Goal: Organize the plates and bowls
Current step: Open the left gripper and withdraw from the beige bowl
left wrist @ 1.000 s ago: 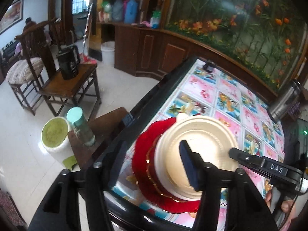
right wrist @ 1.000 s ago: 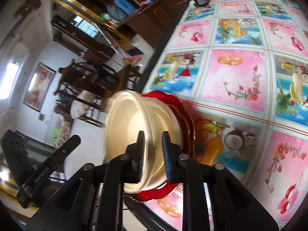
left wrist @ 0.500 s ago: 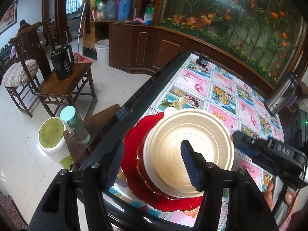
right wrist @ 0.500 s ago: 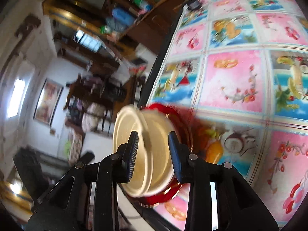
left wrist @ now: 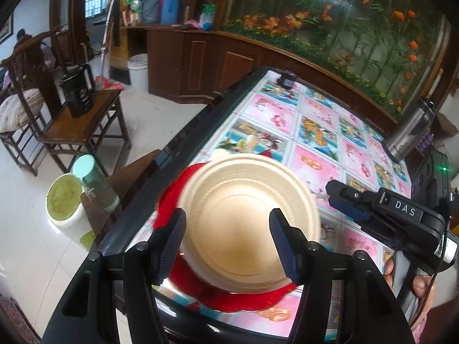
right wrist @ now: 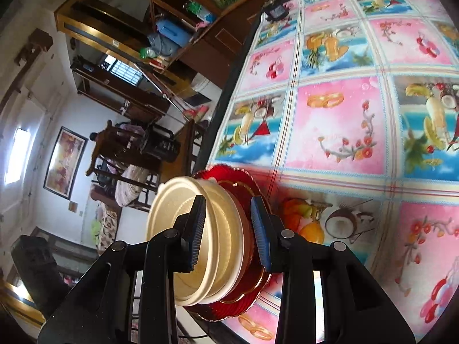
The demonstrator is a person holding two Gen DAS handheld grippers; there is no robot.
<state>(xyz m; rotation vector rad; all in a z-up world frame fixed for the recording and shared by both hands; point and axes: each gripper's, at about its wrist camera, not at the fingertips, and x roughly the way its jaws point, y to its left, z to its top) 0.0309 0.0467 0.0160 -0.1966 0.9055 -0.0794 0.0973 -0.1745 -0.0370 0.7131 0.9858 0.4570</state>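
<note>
Straddling the stack edge-on, the right gripper (right wrist: 231, 230) has its jaws part-spread, one blue pad on each side of the cream bowls (right wrist: 198, 240). Whether the pads press on the rims cannot be told from the right wrist view; a narrow gap seems to show at the right pad. The bowls are nested, three or so, sitting on a red scalloped plate (right wrist: 243, 283) with a gold ring.

Left gripper (left wrist: 226, 246): jaws spread, hovering over the top bowl's hollow, pads apart from it, nothing pinched.

Stack location: near corner of the counter (left wrist: 315, 143), at the edge by the dark trim, on a pink-and-blue fruit-print cloth. In the left wrist view the right gripper's black body comes in at 3 o'clock of the bowls, a hand (left wrist: 416, 283) on its grip.

Outward: steel flask (left wrist: 410, 132) at 2 o'clock on the far counter edge; small dark object (left wrist: 287, 78) at 12 o'clock; green-capped bottle (left wrist: 94, 180) on a low stool at 9 o'clock.
</note>
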